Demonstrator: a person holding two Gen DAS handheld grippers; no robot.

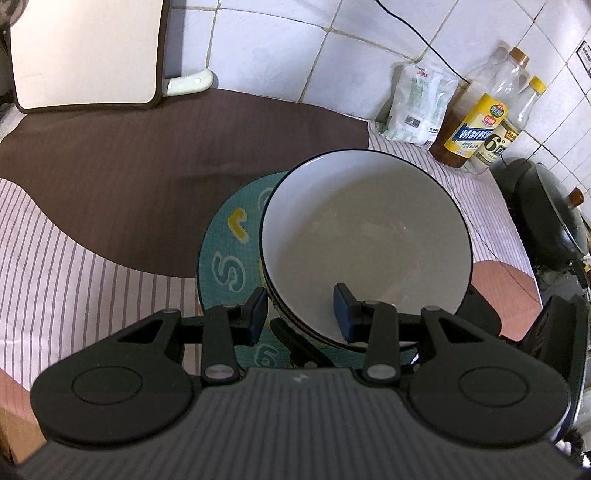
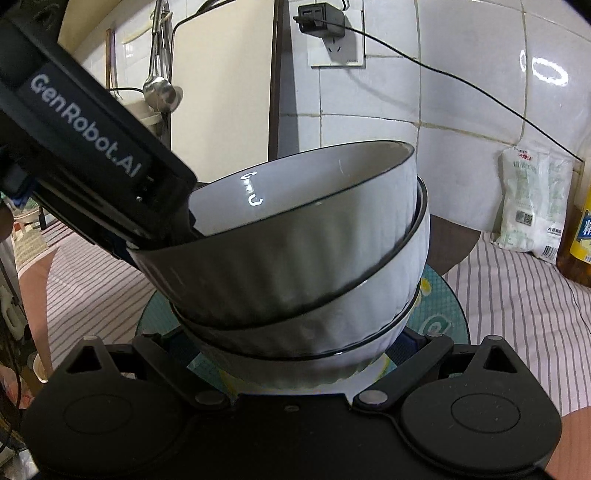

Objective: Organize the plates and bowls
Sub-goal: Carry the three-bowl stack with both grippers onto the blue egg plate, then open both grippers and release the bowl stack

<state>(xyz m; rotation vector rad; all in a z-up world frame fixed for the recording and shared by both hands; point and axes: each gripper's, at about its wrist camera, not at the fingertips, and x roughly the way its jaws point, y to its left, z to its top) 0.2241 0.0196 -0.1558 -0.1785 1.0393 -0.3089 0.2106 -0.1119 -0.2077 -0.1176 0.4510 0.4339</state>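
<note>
The stacked bowls (image 2: 295, 266) sit on a teal mat (image 1: 229, 251) in the middle of the tabletop (image 1: 74, 258), the top bowl (image 1: 365, 240) tilted. They look glazed, heavy, slippery and breakable. The left tongs (image 1: 299, 314) straddle its near rim, apart. The right tongs (image 2: 295, 343) flank the bottom bowl, apart; a rim grip seems best.

White glazed wall tiles (image 1: 280, 48) rise ahead, with a socket plate (image 2: 336, 48) high up holding a black plug adapter (image 2: 320, 18) whose cable (image 1: 417, 37) trails rightward. A striped cloth (image 1: 74, 251) and brown mat (image 1: 177, 155) cover the counter below. Bright light glares on tiles upper right.
</note>
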